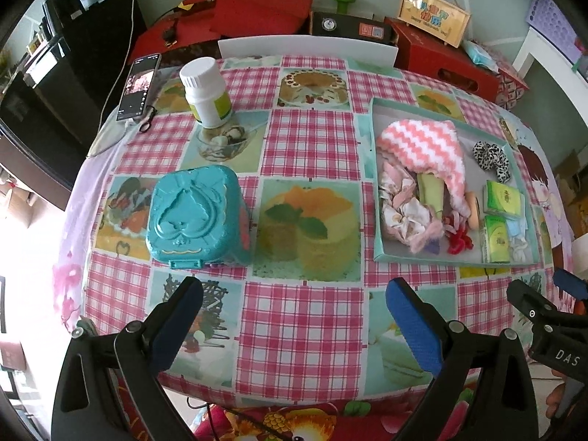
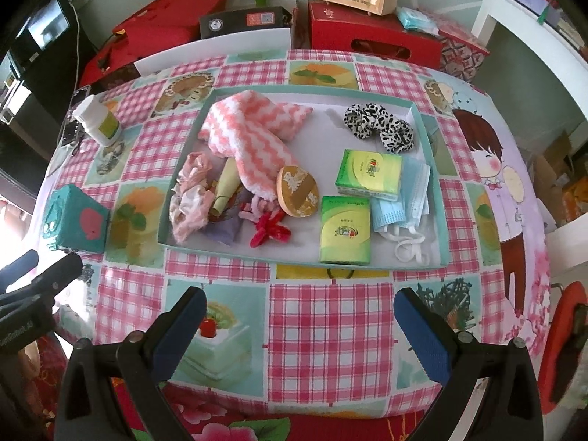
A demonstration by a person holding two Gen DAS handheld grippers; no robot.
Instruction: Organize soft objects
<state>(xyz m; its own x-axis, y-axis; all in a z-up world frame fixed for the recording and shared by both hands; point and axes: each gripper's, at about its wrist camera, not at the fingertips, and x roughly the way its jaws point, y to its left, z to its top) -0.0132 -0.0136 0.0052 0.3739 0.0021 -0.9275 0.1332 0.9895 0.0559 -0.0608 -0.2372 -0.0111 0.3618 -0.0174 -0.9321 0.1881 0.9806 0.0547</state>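
Observation:
A shallow teal tray (image 2: 435, 198) (image 1: 375, 183) holds soft items: a pink-and-white zigzag towel (image 2: 250, 128) (image 1: 426, 143), a leopard-print scrunchie (image 2: 382, 123) (image 1: 490, 158), two green tissue packs (image 2: 345, 233) (image 1: 503, 198), blue face masks (image 2: 404, 202), a crumpled floral cloth (image 2: 191, 191) and a red hair tie (image 2: 270, 233). A closed teal plastic box (image 1: 191, 217) (image 2: 75, 220) stands left of the tray. My left gripper (image 1: 294, 323) is open above the near table edge, in front of the box. My right gripper (image 2: 299, 330) is open in front of the tray, holding nothing.
A white pill bottle (image 1: 207, 92) (image 2: 97, 121) stands on a glass dish at the far left, with a phone (image 1: 137, 88) beside it. Red boxes (image 2: 371, 36), a white chair back (image 1: 307, 49) and a wooden sign (image 1: 435, 14) lie behind the checked tablecloth (image 1: 308, 139).

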